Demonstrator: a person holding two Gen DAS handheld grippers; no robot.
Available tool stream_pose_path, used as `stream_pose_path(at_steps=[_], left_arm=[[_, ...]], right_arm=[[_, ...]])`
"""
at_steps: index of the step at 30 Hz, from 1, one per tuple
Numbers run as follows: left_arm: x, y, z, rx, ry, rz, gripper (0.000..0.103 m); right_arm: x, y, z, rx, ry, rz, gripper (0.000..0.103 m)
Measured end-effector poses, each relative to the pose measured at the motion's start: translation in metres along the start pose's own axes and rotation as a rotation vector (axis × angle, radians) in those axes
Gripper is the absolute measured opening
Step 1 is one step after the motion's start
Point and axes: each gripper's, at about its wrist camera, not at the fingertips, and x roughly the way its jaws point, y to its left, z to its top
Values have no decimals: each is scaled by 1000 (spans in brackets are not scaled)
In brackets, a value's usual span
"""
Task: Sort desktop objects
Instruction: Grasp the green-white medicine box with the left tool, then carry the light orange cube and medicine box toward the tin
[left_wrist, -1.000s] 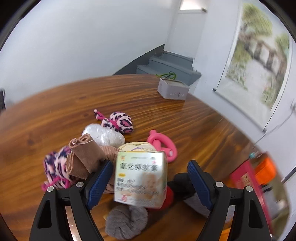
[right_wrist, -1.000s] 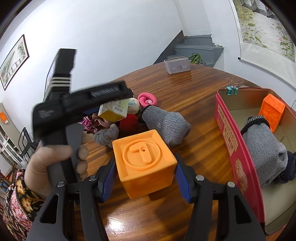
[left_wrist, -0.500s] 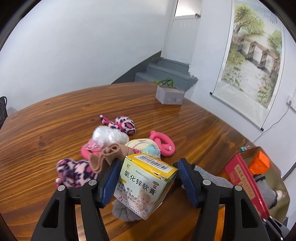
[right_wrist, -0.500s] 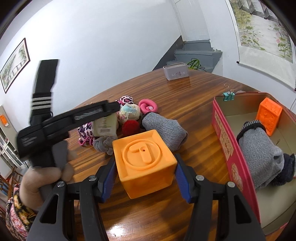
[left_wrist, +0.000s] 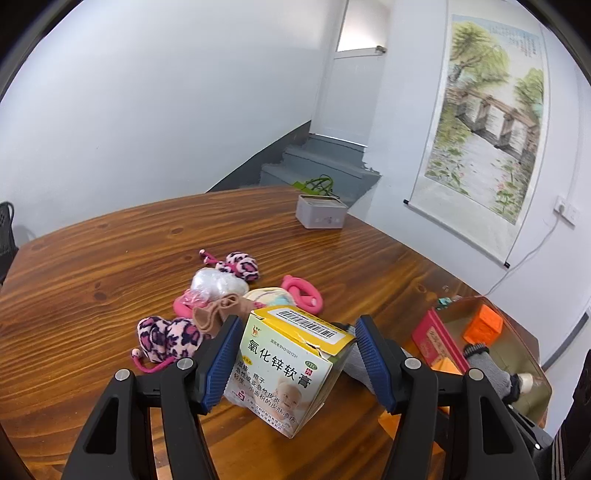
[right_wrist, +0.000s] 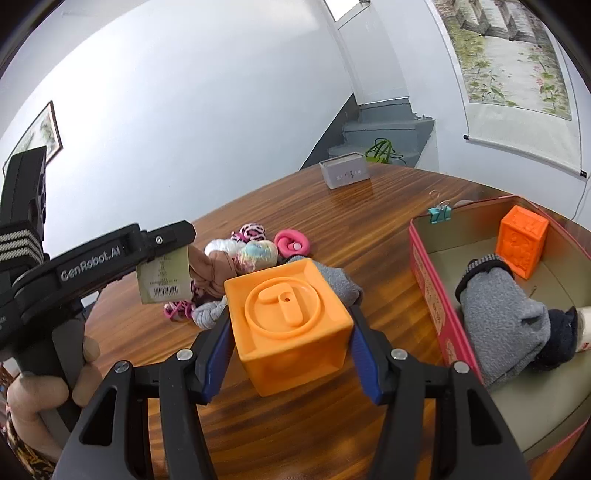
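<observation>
My left gripper (left_wrist: 295, 354) is shut on a yellow and white ointment box (left_wrist: 291, 369), tilted and held above the wooden table (left_wrist: 110, 258). The box also shows in the right wrist view (right_wrist: 164, 277). My right gripper (right_wrist: 290, 332) is shut on an orange cube (right_wrist: 288, 317) above the table, left of the red box (right_wrist: 432, 273). A pile of soft items lies beyond: leopard-print pieces (left_wrist: 166, 338), a pink ring (left_wrist: 303, 293), a white bundle (left_wrist: 218, 284), a brown sock (right_wrist: 212, 269), a grey sock (right_wrist: 340, 284).
The red box holds a grey sock (right_wrist: 506, 321), an orange block (right_wrist: 521, 240) and a dark sock (right_wrist: 561, 339). A teal binder clip (right_wrist: 439, 212) sits on its far rim. A grey tissue box (left_wrist: 321, 212) stands at the table's far edge.
My left gripper has lifted the ointment box up and away from the pile, tilting it. My right gripper keeps hold of the orange cube and has shifted slightly toward the red box.
</observation>
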Motion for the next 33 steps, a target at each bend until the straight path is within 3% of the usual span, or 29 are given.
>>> stream_pose_path(at_steps=[7,18,31,33], left_arm=[[-3,-37,4,47,-11,-59,65],[29,-131,9,118,19,-227,65],[84,-174,15,100,79,-310,65],[93,-179,16,95,89,-321,71]], right_arm=[[-44,-23,4,32,-74,-31,62],[-106,-113,36,115,-171,-250,62],[-89,-151,54,112,-101,-331,62],[-84,-155,55,121,-87,-328,63]])
